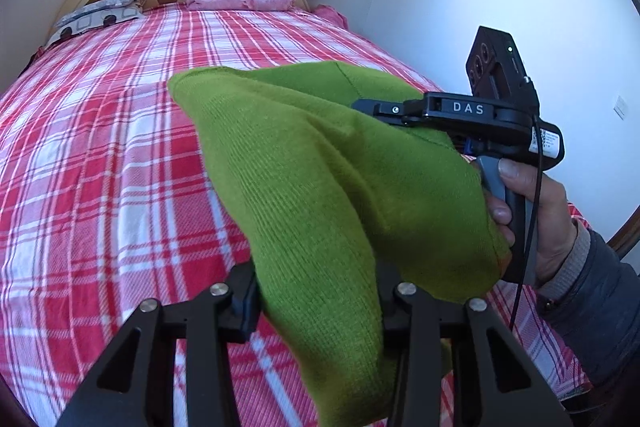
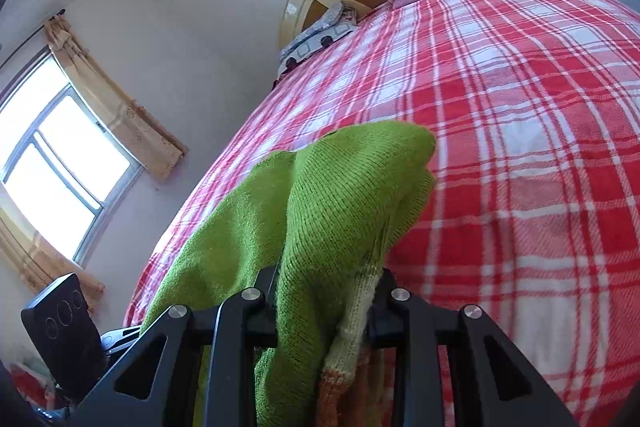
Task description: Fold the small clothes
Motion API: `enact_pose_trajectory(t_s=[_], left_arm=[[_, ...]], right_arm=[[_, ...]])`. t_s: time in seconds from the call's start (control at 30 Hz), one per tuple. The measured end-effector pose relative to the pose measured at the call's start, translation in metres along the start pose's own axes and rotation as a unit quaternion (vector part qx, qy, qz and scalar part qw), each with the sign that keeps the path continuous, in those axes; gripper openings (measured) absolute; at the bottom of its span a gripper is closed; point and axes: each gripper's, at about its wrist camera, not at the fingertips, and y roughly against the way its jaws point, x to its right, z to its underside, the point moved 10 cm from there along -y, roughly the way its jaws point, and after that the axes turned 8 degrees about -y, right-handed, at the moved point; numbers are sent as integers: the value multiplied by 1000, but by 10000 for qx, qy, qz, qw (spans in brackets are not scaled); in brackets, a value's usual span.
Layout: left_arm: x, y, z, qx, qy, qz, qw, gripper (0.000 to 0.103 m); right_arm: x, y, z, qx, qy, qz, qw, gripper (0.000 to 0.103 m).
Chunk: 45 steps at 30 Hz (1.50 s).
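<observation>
Above the red-and-white plaid bedspread (image 1: 100, 155), a green knitted garment (image 1: 320, 187) hangs, clamped by the left gripper (image 1: 316, 307) at six o'clock. At three o'clock, the right gripper (image 1: 376, 111), lettered "DAS", pinches its other edge.

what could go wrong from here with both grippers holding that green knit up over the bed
1. The green knit garment hangs bunched between the left gripper and right gripper, so it may land on the plaid bedsheet creased rather than flat.
2. The left gripper seems to pinch several layers; one could slip out while lowering.
3. In the left wrist view the right gripper's fingers press into the loose knit and might snag it on release.
</observation>
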Motion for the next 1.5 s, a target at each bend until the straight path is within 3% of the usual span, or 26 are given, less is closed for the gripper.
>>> enact_pose_trajectory(t_s=[0.67,1.5], left_arm=[[-42,87,62,257,492,-500,9972,43],[-108,155,112,390,856,-1264,9875,43]], right_arm=[[-110,-45,71,-514,426,-607,9959,28],[-220,-114,116,-1049,851,-1127,9844,28]])
